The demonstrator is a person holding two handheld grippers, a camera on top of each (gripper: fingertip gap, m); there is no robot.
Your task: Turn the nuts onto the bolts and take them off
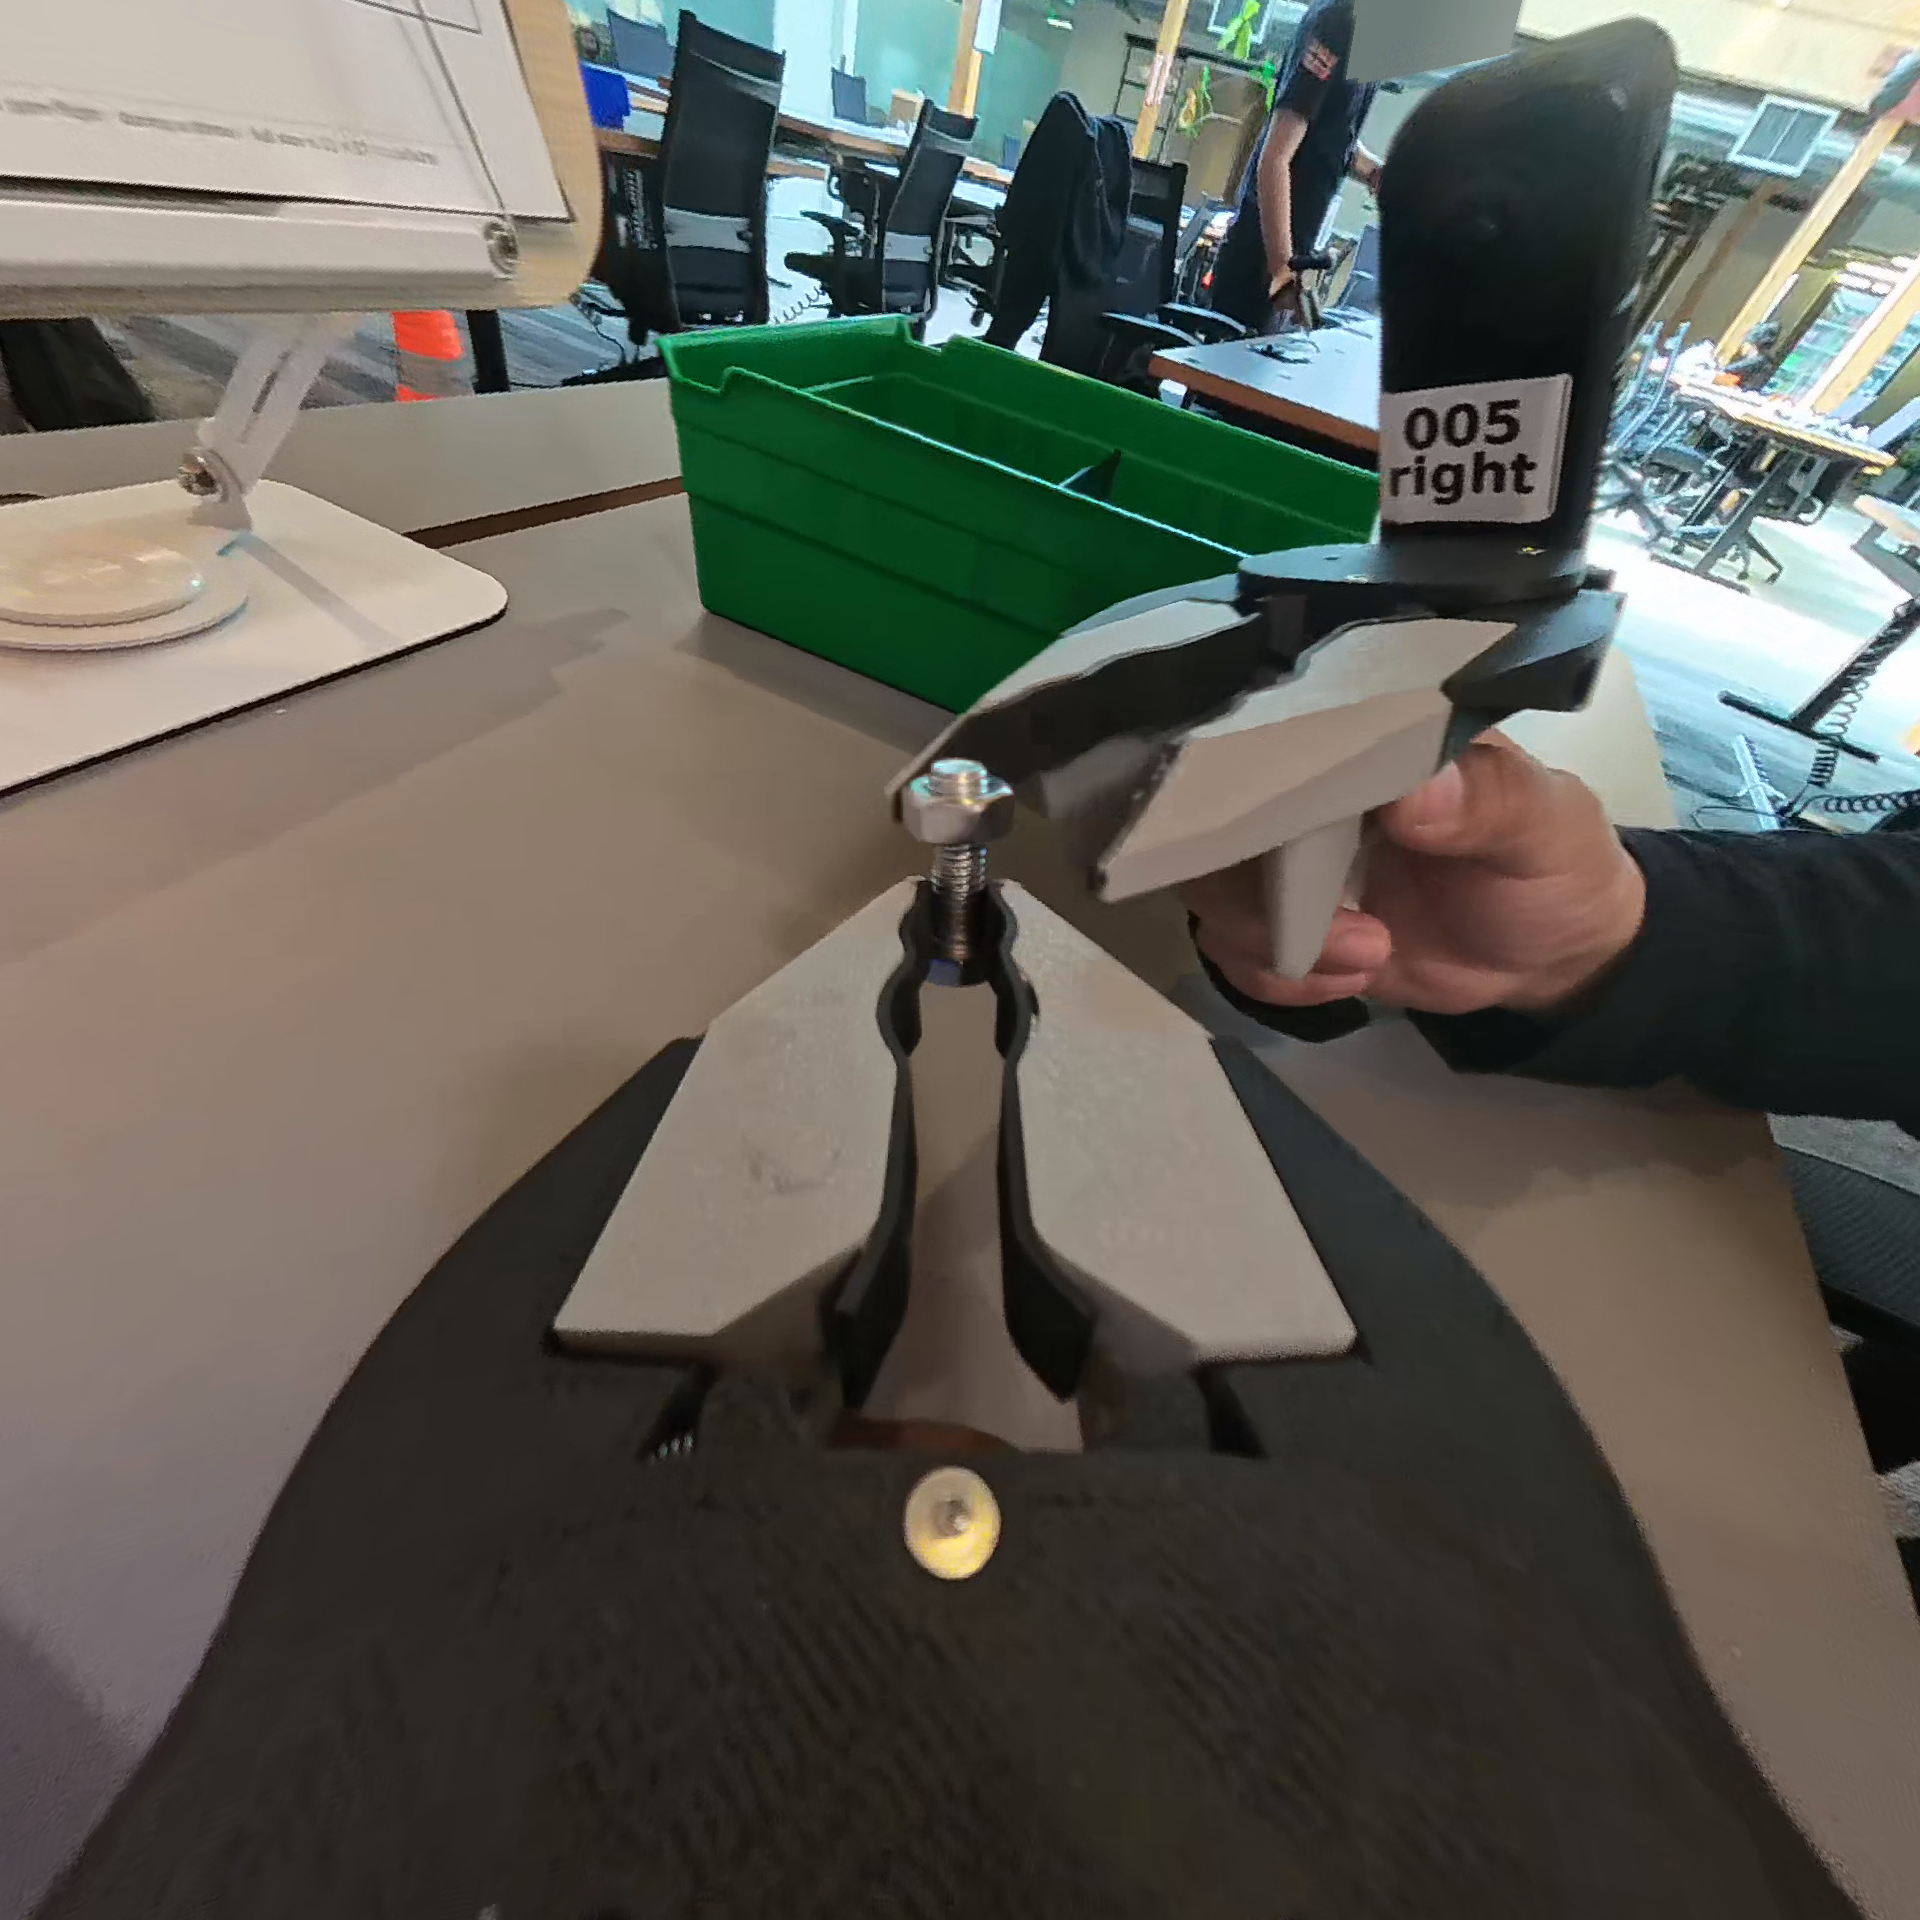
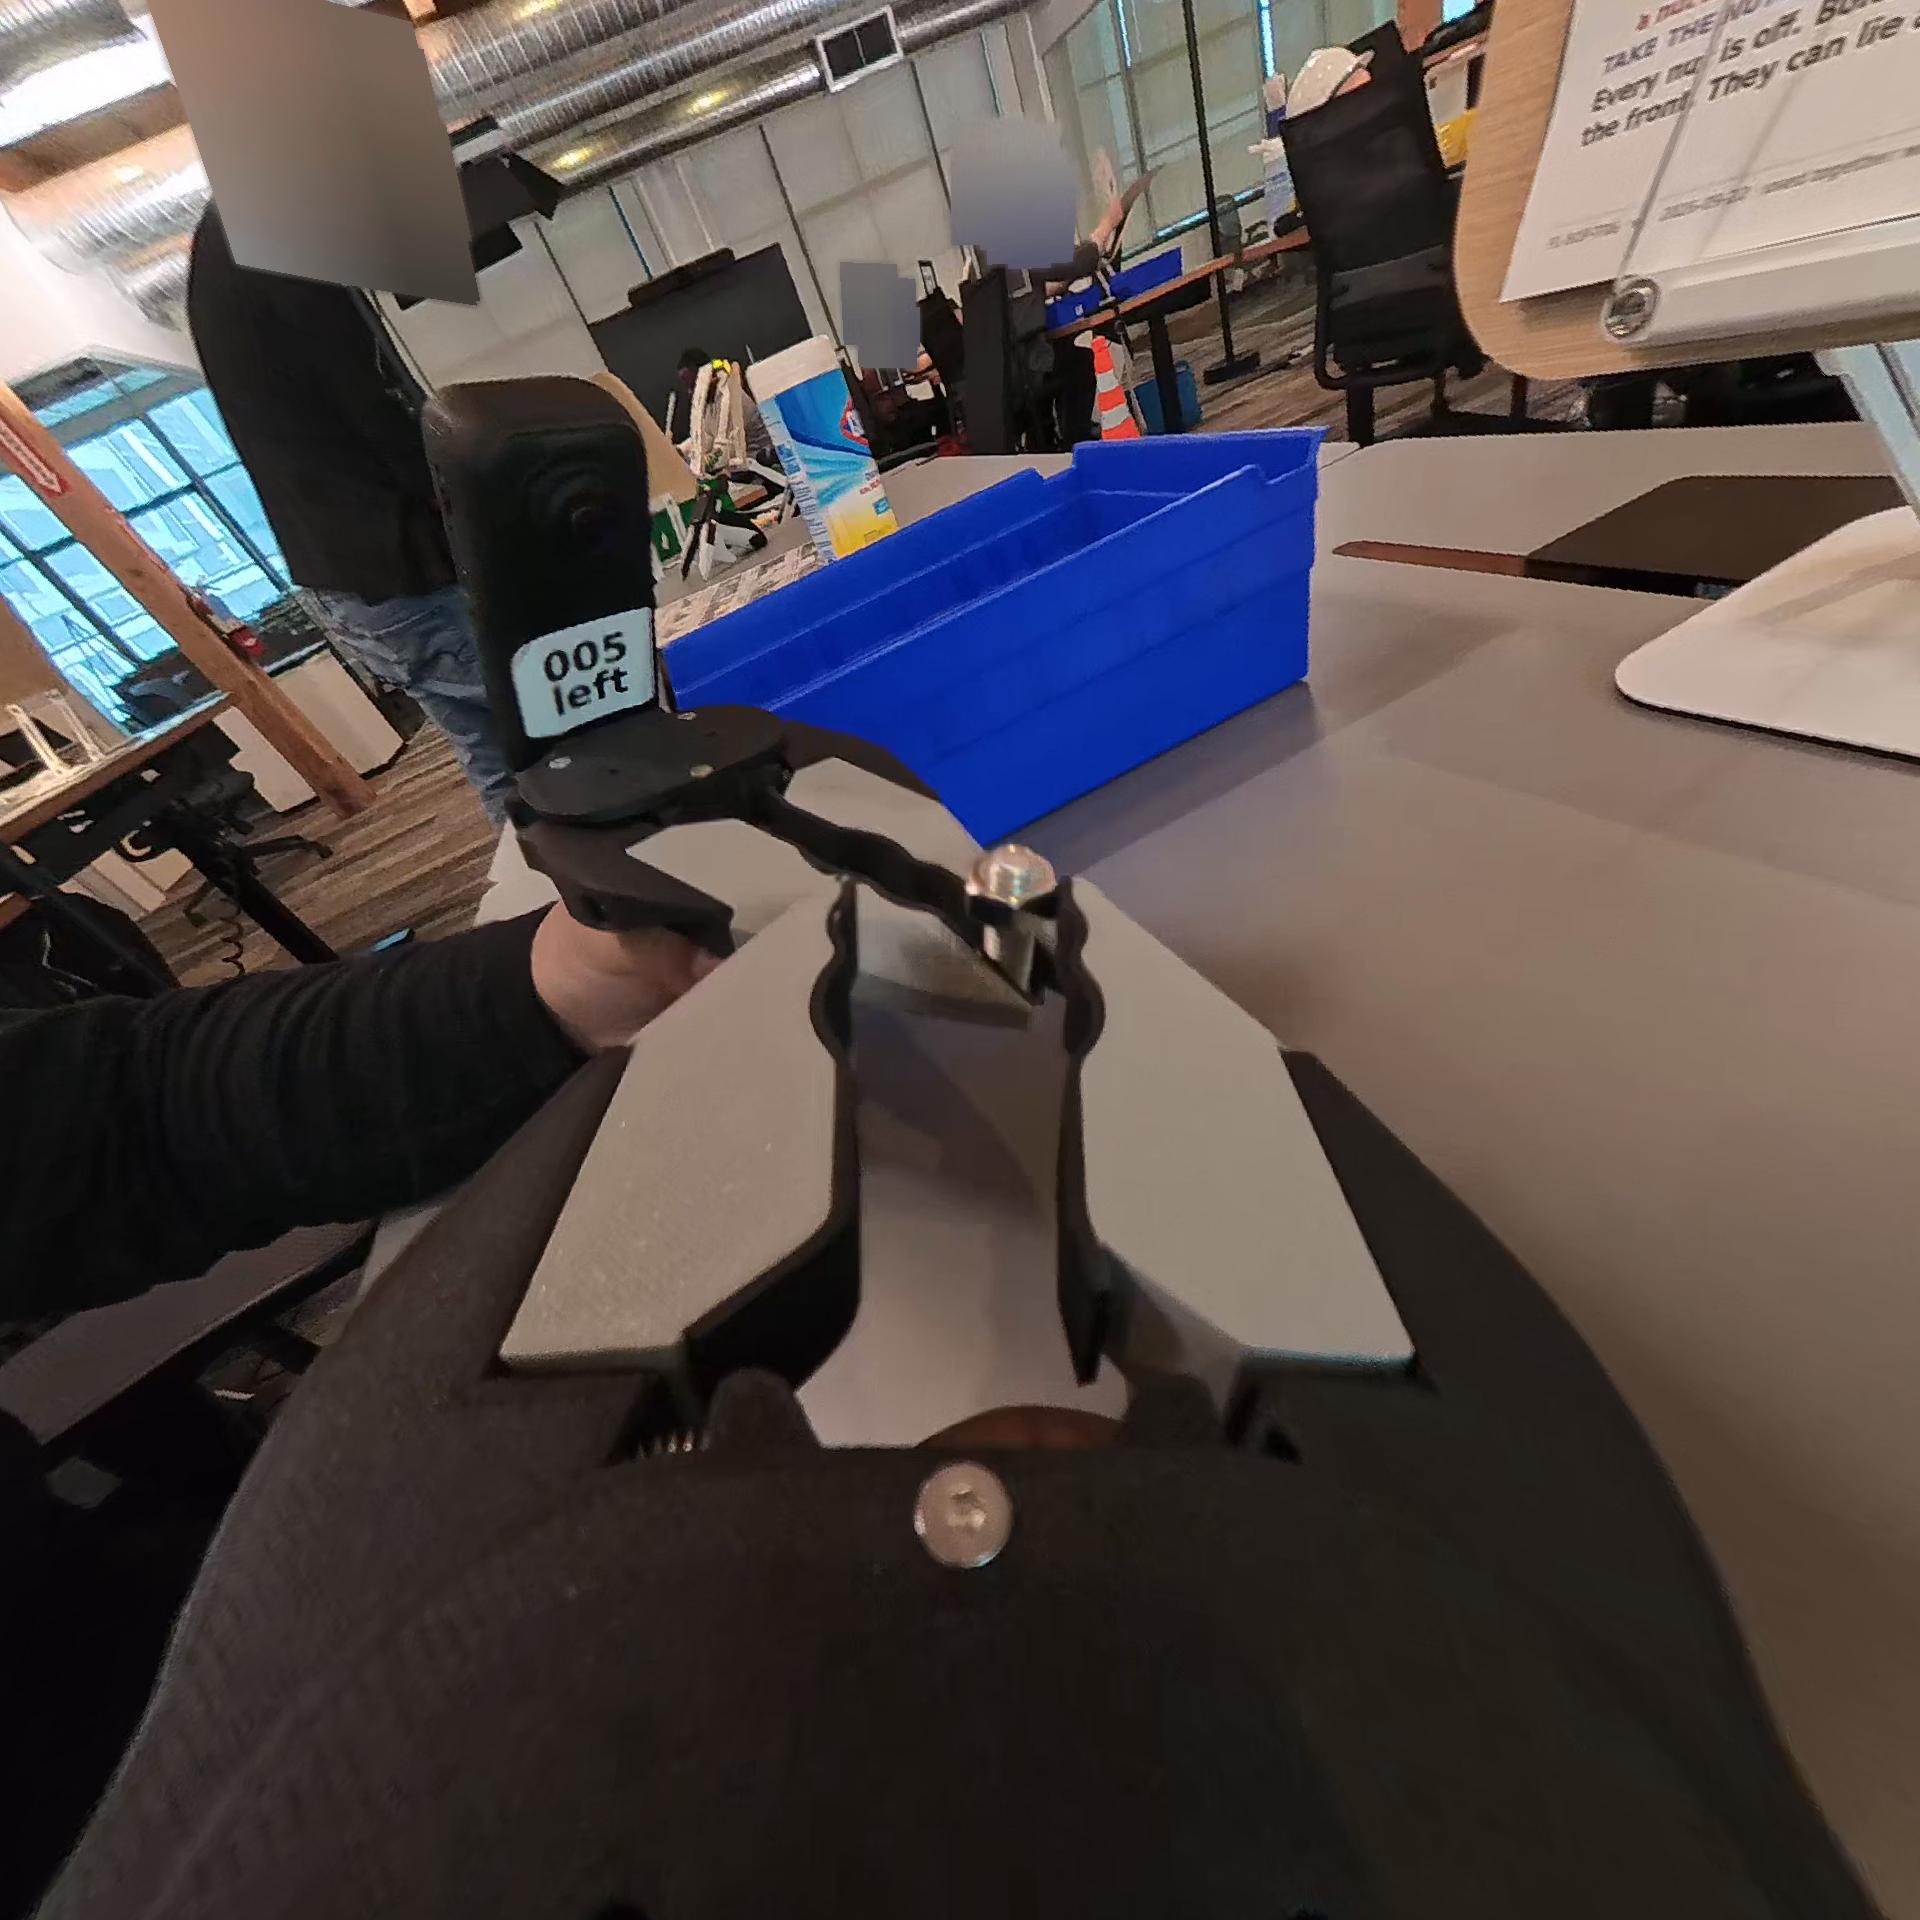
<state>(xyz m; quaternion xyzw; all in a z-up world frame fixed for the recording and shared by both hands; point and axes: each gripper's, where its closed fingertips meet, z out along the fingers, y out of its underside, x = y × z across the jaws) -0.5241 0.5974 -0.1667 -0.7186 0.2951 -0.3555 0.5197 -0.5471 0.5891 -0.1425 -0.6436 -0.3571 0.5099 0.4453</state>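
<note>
Threaded steel bolt [image 1: 951, 914] upright, pinched low by left gripper [image 1: 956, 935]; silver hex nut [image 1: 956, 808] near its top, right gripper [image 2: 961, 940] spread, one fingertip beside nut

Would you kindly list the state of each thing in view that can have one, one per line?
bolt: upright, shank clamped in the left tool.
nut: threaded on near the bolt's top end.
left tool: shut on the bolt.
right tool: open, its right finger against the nut.
green bin: upright on the table, contents hidden.
blue bin: upright on the table, contents hidden.
</note>
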